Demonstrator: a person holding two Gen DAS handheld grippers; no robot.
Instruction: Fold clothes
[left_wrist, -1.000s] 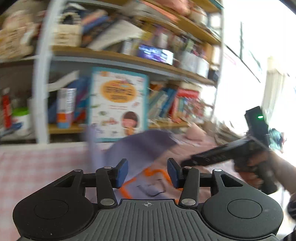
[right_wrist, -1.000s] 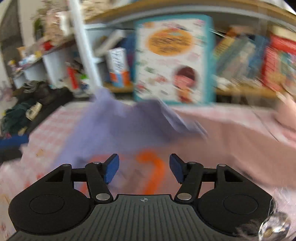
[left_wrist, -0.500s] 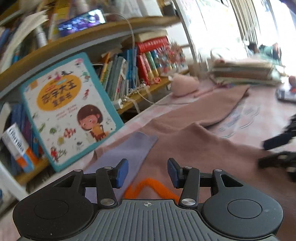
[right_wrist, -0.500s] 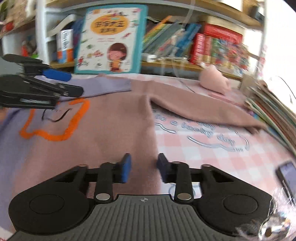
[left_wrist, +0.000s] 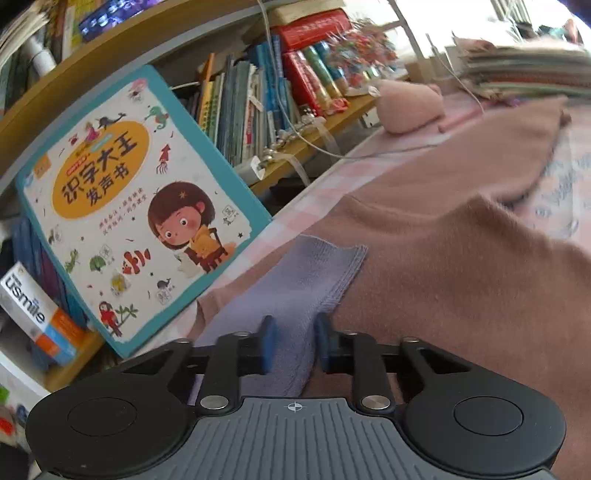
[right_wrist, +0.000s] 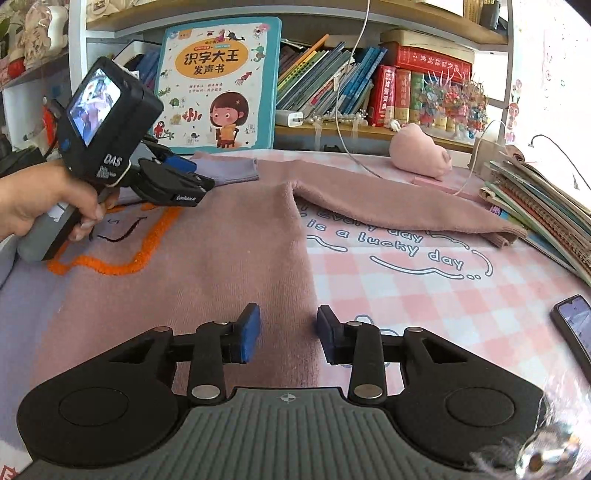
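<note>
A pink sweater (right_wrist: 229, 243) with an orange outline design (right_wrist: 147, 243) lies flat on the table. Its right sleeve (right_wrist: 399, 206) stretches out to the right. A lavender sleeve (left_wrist: 295, 280) is folded across its upper part, also in the right wrist view (right_wrist: 229, 168). My left gripper (left_wrist: 291, 341) is open, its pads on either side of the lavender sleeve; it also shows in the right wrist view (right_wrist: 184, 177). My right gripper (right_wrist: 288, 332) is open, just above the sweater's right side edge near the hem.
A pink checked tablecloth (right_wrist: 424, 295) covers the table. A shelf with books stands behind, with a large picture book (right_wrist: 218, 83) leaning on it. A pink plush (right_wrist: 421, 151), a stack of notebooks (right_wrist: 543, 206) and a phone (right_wrist: 576, 325) are at the right.
The lavender sleeve has been laid across the sweater. My left gripper has dropped onto it and its jaws have narrowed. My right gripper's jaws have opened wider over the sweater's edge.
</note>
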